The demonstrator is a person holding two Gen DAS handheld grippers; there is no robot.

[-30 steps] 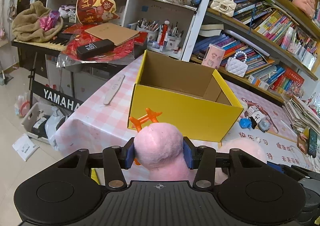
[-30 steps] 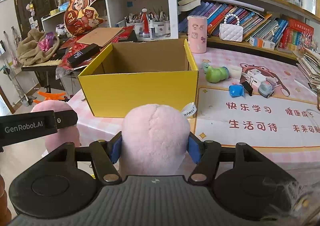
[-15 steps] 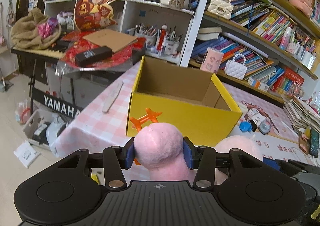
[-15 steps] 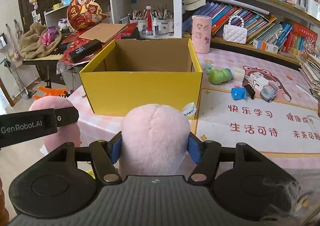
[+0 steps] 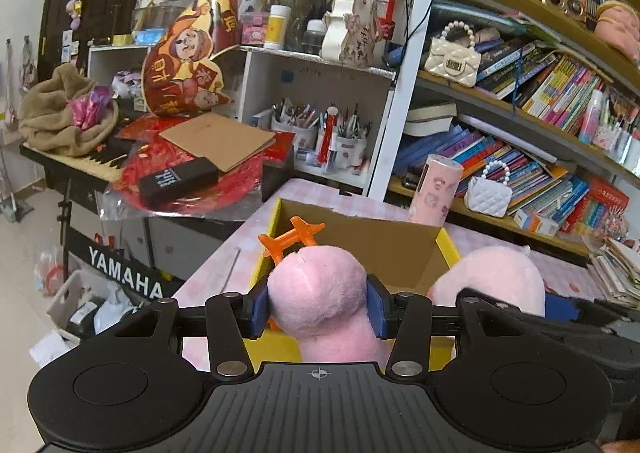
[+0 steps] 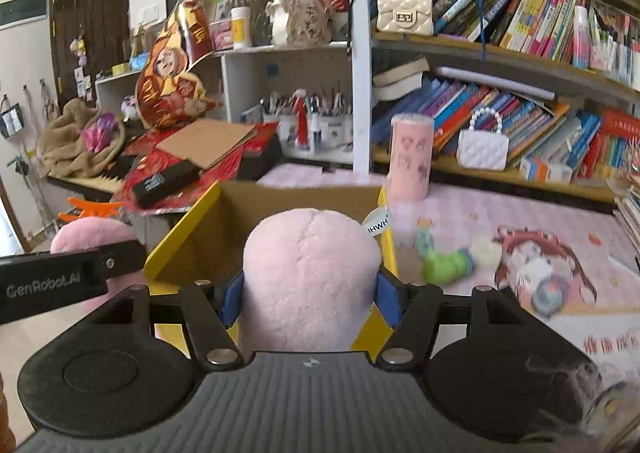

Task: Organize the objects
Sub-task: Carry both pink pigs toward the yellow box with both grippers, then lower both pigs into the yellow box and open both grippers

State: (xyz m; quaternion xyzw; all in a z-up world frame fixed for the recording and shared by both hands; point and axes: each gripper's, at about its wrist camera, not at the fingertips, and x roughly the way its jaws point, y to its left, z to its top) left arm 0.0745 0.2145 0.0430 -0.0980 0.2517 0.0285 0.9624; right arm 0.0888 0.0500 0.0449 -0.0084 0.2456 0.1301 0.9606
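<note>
A pink plush toy is held at both ends. My left gripper (image 5: 317, 309) is shut on one pink plush end (image 5: 316, 289), which carries an orange plastic piece (image 5: 290, 237). My right gripper (image 6: 310, 299) is shut on the other pink plush end (image 6: 310, 257), which has a white tag (image 6: 378, 221). Both ends hang just at the near rim of the open yellow cardboard box (image 5: 404, 253), also in the right wrist view (image 6: 188, 237). The box inside looks brown; its floor is hidden.
A pink cylinder cup (image 6: 411, 155) stands behind the box. A green toy (image 6: 446, 265) and small toys (image 6: 546, 291) lie on the pink table mat to the right. A keyboard stand with clutter (image 5: 176, 177) is on the left, and bookshelves (image 5: 520, 101) are behind.
Both grippers have moved up and forward with the plush toy, from in front of the box's near wall to its near rim. The grips have not changed.
</note>
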